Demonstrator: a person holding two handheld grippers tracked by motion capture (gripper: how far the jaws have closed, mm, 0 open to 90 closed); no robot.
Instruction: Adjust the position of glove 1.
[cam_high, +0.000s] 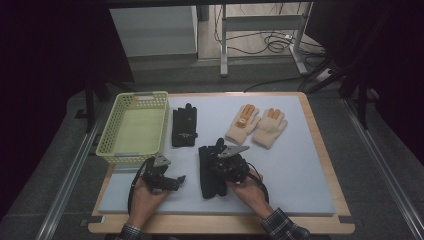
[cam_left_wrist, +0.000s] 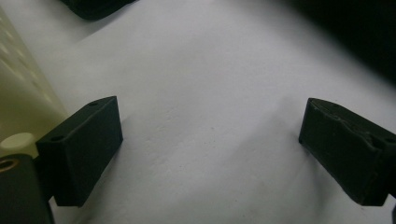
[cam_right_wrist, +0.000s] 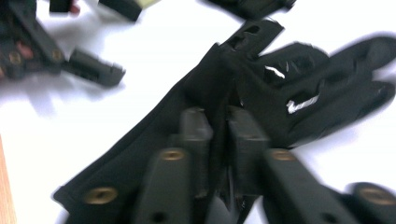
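A black glove lies on the pale mat with its fingers pointing away from me. My right gripper is shut on it; in the right gripper view the right gripper pinches a fold of the black glove near the palm. My left gripper rests open on the mat to the left of that glove, and the left gripper has only bare mat between its wide-apart jaws. A second black glove lies flat farther back. Two beige gloves with orange fingers lie side by side at the back right.
A yellow plastic basket stands at the mat's left side, close beside the left gripper, and the basket's wall is at the left of the left gripper view. The wooden table edge frames the mat.
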